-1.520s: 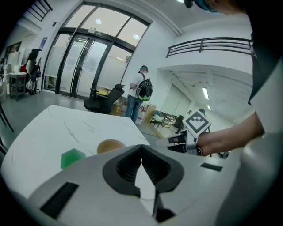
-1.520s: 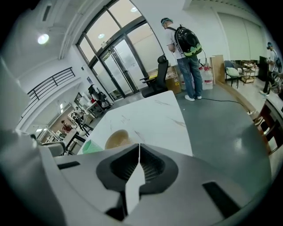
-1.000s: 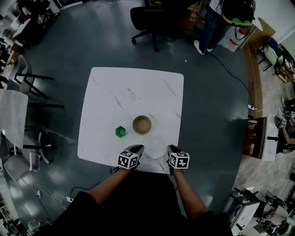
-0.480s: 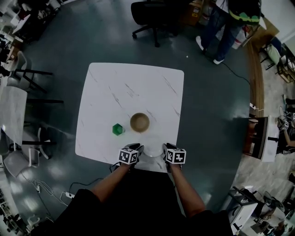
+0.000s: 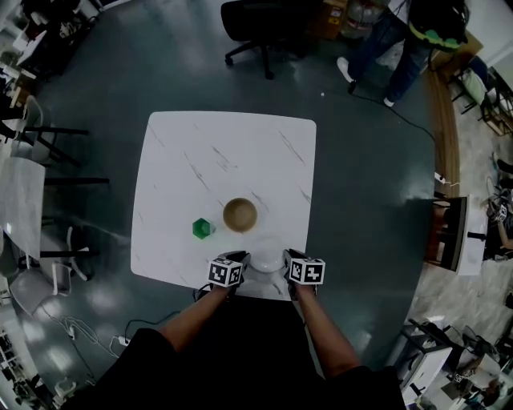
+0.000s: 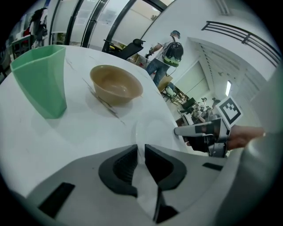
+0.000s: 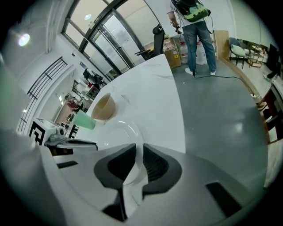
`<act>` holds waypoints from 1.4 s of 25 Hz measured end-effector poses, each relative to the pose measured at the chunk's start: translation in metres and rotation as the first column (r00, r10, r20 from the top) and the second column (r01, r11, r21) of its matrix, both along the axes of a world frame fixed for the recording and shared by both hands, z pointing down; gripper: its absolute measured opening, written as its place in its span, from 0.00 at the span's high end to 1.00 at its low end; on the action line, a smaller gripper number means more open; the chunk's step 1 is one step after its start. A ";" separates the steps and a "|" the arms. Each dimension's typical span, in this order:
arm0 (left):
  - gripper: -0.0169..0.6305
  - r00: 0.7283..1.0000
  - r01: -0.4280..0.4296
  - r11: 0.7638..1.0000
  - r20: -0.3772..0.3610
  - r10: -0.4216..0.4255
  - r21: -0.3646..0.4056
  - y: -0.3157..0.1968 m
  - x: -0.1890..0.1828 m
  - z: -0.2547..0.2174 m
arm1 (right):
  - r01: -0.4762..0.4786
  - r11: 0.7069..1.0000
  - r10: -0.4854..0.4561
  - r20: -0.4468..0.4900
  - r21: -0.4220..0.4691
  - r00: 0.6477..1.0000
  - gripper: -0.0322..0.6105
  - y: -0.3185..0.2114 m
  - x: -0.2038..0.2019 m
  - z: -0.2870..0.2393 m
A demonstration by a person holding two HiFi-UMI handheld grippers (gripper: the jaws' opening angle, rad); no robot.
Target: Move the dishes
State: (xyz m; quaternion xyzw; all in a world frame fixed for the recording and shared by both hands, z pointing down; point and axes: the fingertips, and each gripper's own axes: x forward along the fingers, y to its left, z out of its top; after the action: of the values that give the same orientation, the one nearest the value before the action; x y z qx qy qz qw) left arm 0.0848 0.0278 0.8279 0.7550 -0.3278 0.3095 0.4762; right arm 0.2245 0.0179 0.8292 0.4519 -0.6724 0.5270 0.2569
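A white plate [image 5: 265,255] lies near the front edge of the white marble table [image 5: 208,152]. My left gripper [image 5: 240,262] is shut on the plate's left rim [image 6: 138,142], and my right gripper [image 5: 288,260] is shut on its right rim [image 7: 138,149]. Just beyond the plate stands a tan bowl [image 5: 240,215] [image 6: 116,84] [image 7: 103,107]. A green cup [image 5: 203,229] [image 6: 40,79] [image 7: 83,120] stands upright to the bowl's left.
A black office chair [image 5: 260,24] stands past the table's far edge. A person [image 5: 409,40] walks at the upper right. Chairs and another white table [image 5: 20,200] stand at the left. Dark floor surrounds the table.
Both grippers and the plate have stayed near the front edge; the head view has shifted slightly. The person at the upper right has walked on.
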 end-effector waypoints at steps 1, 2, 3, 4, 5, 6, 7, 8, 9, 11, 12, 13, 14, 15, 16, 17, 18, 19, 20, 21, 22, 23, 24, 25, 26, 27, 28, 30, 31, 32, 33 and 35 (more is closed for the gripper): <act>0.88 1.000 0.002 1.000 -0.002 -0.002 0.007 -0.003 0.003 -0.003 | -0.008 1.000 0.008 -0.006 0.004 1.000 0.85 -0.002 0.004 -0.002; 0.88 1.000 -0.003 1.000 -0.001 0.003 0.018 -0.007 0.005 -0.006 | -0.016 1.000 0.016 -0.010 0.008 1.000 0.85 -0.006 0.008 -0.003; 0.88 1.000 -0.009 1.000 0.001 0.009 0.029 -0.011 0.009 -0.008 | -0.023 1.000 0.023 -0.008 0.012 1.000 0.85 -0.010 0.011 -0.004; 0.88 1.000 -0.013 0.999 0.001 0.013 0.037 -0.015 0.012 -0.010 | -0.031 0.999 0.031 -0.001 0.016 1.000 0.85 -0.014 0.013 -0.006; 0.88 1.000 -0.013 0.999 0.000 0.013 0.041 -0.019 0.015 -0.012 | -0.040 0.999 0.040 0.009 0.020 0.999 0.85 -0.019 0.016 -0.007; 0.88 1.000 -0.008 0.999 -0.004 0.009 0.043 -0.023 0.019 -0.014 | -0.049 0.998 0.049 0.016 0.025 0.999 0.85 -0.024 0.018 -0.009; 0.88 1.000 -0.001 0.999 -0.009 0.001 0.042 -0.027 0.022 -0.016 | -0.056 0.998 0.055 0.018 0.031 0.998 0.85 -0.029 0.022 -0.012; 0.88 1.000 0.010 0.999 -0.016 -0.010 0.039 -0.031 0.025 -0.019 | -0.059 0.998 0.058 0.016 0.038 0.998 0.85 -0.035 0.026 -0.014; 0.88 1.000 0.023 0.999 -0.022 -0.022 0.038 -0.036 0.029 -0.021 | -0.061 0.997 0.060 0.015 0.046 0.998 0.85 -0.041 0.030 -0.017; 0.88 0.999 0.037 0.998 -0.029 -0.036 0.047 -0.046 0.038 -0.026 | -0.061 0.996 0.060 0.020 0.061 0.998 0.85 -0.054 0.039 -0.023; 0.88 0.999 0.035 0.998 -0.025 -0.034 0.058 -0.051 0.043 -0.027 | -0.059 0.996 0.058 0.023 0.066 0.998 0.85 -0.060 0.043 -0.025; 0.88 0.999 0.030 0.997 -0.018 -0.029 0.069 -0.056 0.046 -0.027 | -0.057 0.996 0.055 0.024 0.069 0.998 0.85 -0.066 0.046 -0.026; 0.88 1.000 0.028 0.997 -0.010 -0.027 0.077 -0.060 0.049 -0.025 | -0.054 0.996 0.053 0.023 0.069 0.998 0.85 -0.072 0.050 -0.027; 0.88 0.999 0.032 0.996 -0.002 -0.032 0.080 -0.065 0.051 -0.024 | -0.051 0.996 0.050 0.021 0.070 0.999 0.85 -0.078 0.052 -0.027; 0.88 0.999 0.042 0.996 0.003 -0.042 0.079 -0.068 0.053 -0.022 | -0.046 0.996 0.045 0.018 0.071 0.999 0.85 -0.084 0.055 -0.027; 0.88 0.998 0.054 0.996 0.006 -0.055 0.077 -0.072 0.056 -0.021 | -0.037 0.997 0.036 0.015 0.074 0.999 0.85 -0.090 0.057 -0.027; 0.88 0.998 0.065 0.995 0.008 -0.066 0.076 -0.075 0.058 -0.020 | -0.025 0.997 0.024 0.013 0.078 1.000 0.85 -0.095 0.059 -0.028; 0.88 0.997 0.074 0.994 0.010 -0.075 0.078 -0.078 0.061 -0.019 | -0.010 0.997 0.010 0.011 0.079 1.000 0.85 -0.101 0.061 -0.028; 0.88 0.996 0.083 0.993 0.011 -0.084 0.080 -0.081 0.063 -0.018 | 0.007 0.997 -0.007 0.004 0.078 1.000 0.85 -0.106 0.062 -0.028; 0.88 0.996 0.092 0.992 0.012 -0.093 0.083 -0.084 0.065 -0.017 | 0.029 0.997 -0.029 -0.007 0.077 1.000 0.85 -0.112 0.064 -0.028; 0.88 0.995 0.100 0.991 0.014 -0.102 0.083 -0.087 0.066 -0.016 | 0.058 0.995 -0.057 -0.021 0.078 0.998 0.85 -0.117 0.064 -0.027; 0.88 0.994 0.109 0.991 0.016 -0.111 0.081 -0.089 0.068 -0.015 | 0.088 0.993 -0.085 -0.036 0.078 0.996 0.85 -0.122 0.064 -0.025; 0.88 0.993 0.118 0.990 0.017 -0.120 0.077 -0.092 0.070 -0.013 | 0.110 0.991 -0.106 -0.051 0.079 0.993 0.85 -0.126 0.065 -0.024; 0.88 0.991 0.129 0.989 0.018 -0.131 0.073 -0.094 0.072 -0.011 | 0.121 0.990 -0.116 -0.061 0.078 0.991 0.85 -0.130 0.066 -0.021; 0.88 0.989 0.142 0.987 0.020 -0.144 0.070 -0.095 0.074 -0.010 | 0.122 0.990 -0.117 -0.066 0.075 0.991 0.85 -0.133 0.069 -0.019; 0.88 0.987 0.157 0.985 0.021 -0.159 0.069 -0.097 0.076 -0.009 | 0.118 0.990 -0.113 -0.065 0.072 0.991 0.85 -0.136 0.071 -0.017; 0.88 0.984 0.173 0.983 0.022 -0.175 0.067 -0.098 0.077 -0.008 | 0.111 0.991 -0.107 -0.060 0.069 0.992 0.85 -0.139 0.072 -0.014; 0.88 0.979 0.200 0.978 0.022 -0.202 0.061 -0.101 0.079 -0.006 | 0.100 0.993 -0.097 -0.049 0.061 0.994 0.85 -0.144 0.074 -0.011; 0.88 0.978 0.208 0.976 0.021 -0.209 0.059 -0.102 0.080 -0.005 | 0.097 0.994 -0.095 -0.046 0.057 0.994 0.85 -0.146 0.074 -0.009; 0.88 0.977 0.211 0.976 0.022 -0.212 0.059 -0.103 0.081 -0.005 | 0.096 0.994 -0.094 -0.044 0.053 0.995 0.85 -0.147 0.075 -0.007; 0.88 0.977 0.209 0.976 0.023 -0.210 0.062 -0.104 0.081 -0.004 | 0.095 0.994 -0.093 -0.042 0.050 0.995 0.85 -0.149 0.075 -0.006; 0.88 0.980 0.195 0.978 0.026 -0.197 0.071 -0.107 0.083 -0.003 | 0.086 0.995 -0.084 -0.039 0.054 0.996 0.85 -0.154 0.076 -0.005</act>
State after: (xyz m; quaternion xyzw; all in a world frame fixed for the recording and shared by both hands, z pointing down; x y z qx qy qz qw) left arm 0.1682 -0.0795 0.8250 0.7296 -0.4187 0.2622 0.4729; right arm 0.3009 -0.1361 0.8245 0.4393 -0.7007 0.4882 0.2787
